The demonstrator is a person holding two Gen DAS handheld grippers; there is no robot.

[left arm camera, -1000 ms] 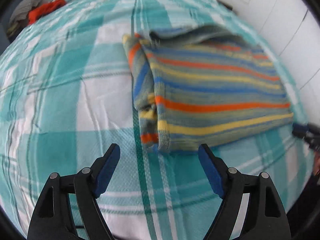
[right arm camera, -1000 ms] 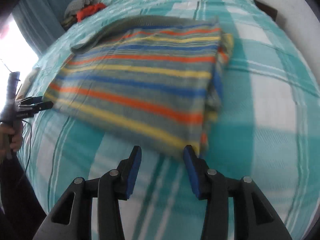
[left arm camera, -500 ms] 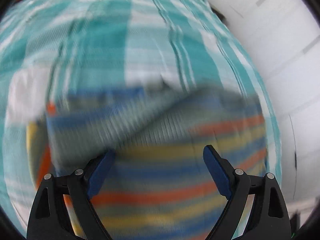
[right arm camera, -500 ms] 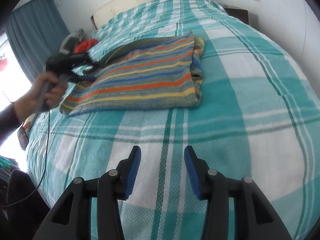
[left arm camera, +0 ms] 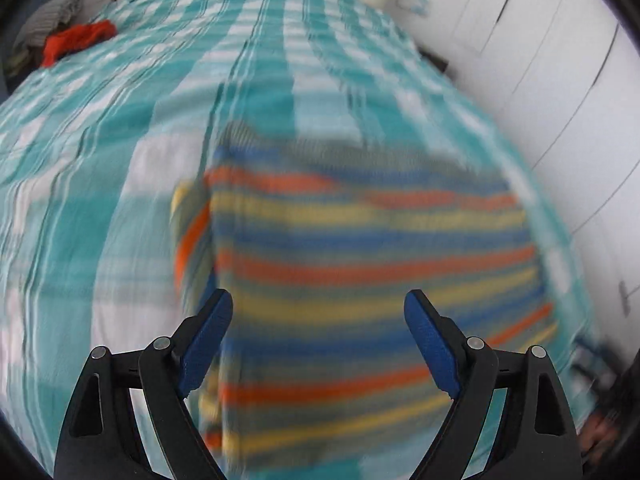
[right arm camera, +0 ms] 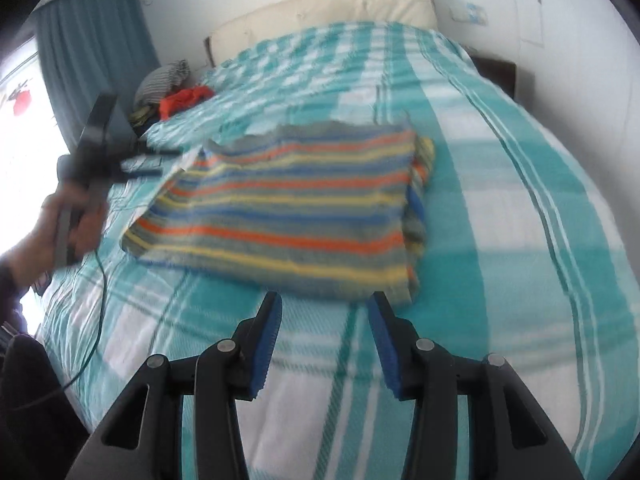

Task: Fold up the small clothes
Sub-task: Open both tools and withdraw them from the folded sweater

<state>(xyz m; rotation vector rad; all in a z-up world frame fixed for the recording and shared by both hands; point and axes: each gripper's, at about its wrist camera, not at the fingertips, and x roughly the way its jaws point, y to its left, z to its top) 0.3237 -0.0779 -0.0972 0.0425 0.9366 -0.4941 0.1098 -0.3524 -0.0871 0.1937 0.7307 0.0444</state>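
The striped garment [right arm camera: 288, 216] lies on the checked bedspread [right arm camera: 520, 240], already folded into a flat rectangle with one side tucked under. Another fold probably remains. The left gripper [left arm camera: 318, 340] hangs wide and empty over it; the right gripper [right arm camera: 324, 344], half-spread, holds nothing.

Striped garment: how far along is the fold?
Done: the striped garment lies flat on the checked bedspread, one side already folded under along its right edge. In hand: nothing; the left gripper hovers open above it, the right gripper is open near its front edge. Left: further folds; other clothes wait by the curtain.
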